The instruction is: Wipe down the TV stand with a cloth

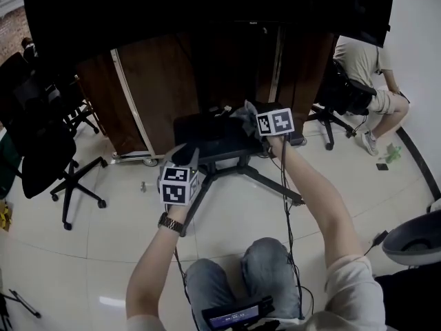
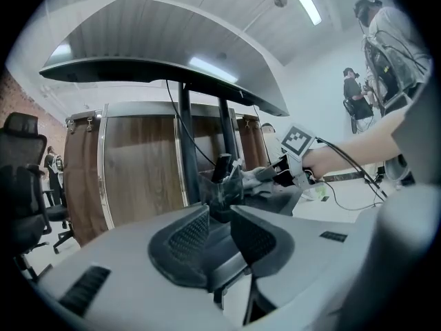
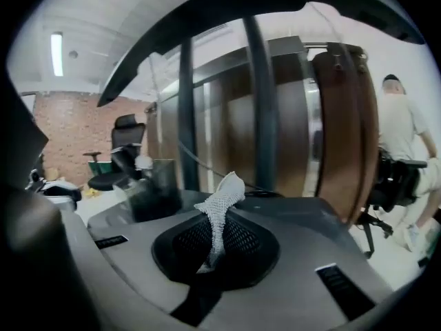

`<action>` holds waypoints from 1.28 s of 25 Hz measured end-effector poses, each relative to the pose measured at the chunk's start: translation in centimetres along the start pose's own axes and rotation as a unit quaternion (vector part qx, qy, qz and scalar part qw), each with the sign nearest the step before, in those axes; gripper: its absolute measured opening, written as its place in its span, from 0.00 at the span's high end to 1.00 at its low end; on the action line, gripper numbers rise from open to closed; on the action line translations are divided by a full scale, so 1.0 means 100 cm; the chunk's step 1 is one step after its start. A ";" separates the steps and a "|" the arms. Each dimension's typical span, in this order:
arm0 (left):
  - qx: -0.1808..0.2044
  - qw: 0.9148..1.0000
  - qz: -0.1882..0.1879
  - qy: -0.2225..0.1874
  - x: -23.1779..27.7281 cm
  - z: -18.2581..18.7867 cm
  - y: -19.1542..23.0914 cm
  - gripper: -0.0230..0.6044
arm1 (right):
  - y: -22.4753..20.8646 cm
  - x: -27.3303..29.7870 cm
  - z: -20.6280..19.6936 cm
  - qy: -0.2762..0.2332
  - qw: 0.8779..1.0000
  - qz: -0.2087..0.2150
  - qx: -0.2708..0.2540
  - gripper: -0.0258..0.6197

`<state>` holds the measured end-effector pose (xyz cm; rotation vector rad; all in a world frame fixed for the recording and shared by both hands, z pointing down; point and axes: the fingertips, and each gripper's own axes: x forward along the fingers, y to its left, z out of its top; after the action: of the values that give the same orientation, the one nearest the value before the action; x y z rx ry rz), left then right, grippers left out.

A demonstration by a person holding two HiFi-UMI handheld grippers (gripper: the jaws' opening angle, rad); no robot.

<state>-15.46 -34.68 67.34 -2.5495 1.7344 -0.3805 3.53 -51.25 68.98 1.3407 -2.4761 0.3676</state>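
Note:
The TV stand's black shelf (image 1: pixel 207 131) sits under a big dark screen (image 1: pixel 207 5) on black posts. My right gripper (image 1: pixel 253 117) is over the shelf's right end, shut on a grey mesh cloth (image 1: pixel 242 111). In the right gripper view the cloth (image 3: pixel 219 205) sticks up from between the shut jaws of that gripper (image 3: pixel 215 236), just above the shelf (image 3: pixel 289 209). My left gripper (image 1: pixel 186 157) hovers at the shelf's near left corner; its jaws (image 2: pixel 219 234) stand a little apart with nothing in them. A clear holder (image 2: pixel 219 185) stands on the shelf beside the cloth (image 2: pixel 258 178).
The stand's splayed legs (image 1: pixel 269 181) reach toward me on the tiled floor. Black office chairs (image 1: pixel 48 157) stand at left. A curved wooden cabinet (image 1: pixel 158 81) is behind the stand. A person sits on a chair (image 1: pixel 372 74) at right. A cable (image 1: pixel 286 205) trails from my right gripper.

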 end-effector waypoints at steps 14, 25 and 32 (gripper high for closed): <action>0.024 0.999 0.040 -0.021 0.007 0.007 -0.007 0.76 | 0.171 -0.068 -0.008 -0.077 0.977 0.199 -0.015 0.92; -0.003 0.997 0.076 -0.006 -0.015 -0.040 0.034 0.76 | 0.000 -0.058 -0.071 -0.034 0.998 -0.028 -0.052 0.92; -0.026 0.997 0.070 0.000 -0.010 -0.076 0.030 0.76 | -0.158 -0.158 -0.160 -0.018 0.968 -0.248 -0.029 0.92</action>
<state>-20.26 -34.06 74.06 -2.4422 1.9339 -0.3322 27.31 -41.78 79.03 1.8807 -2.0535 0.1514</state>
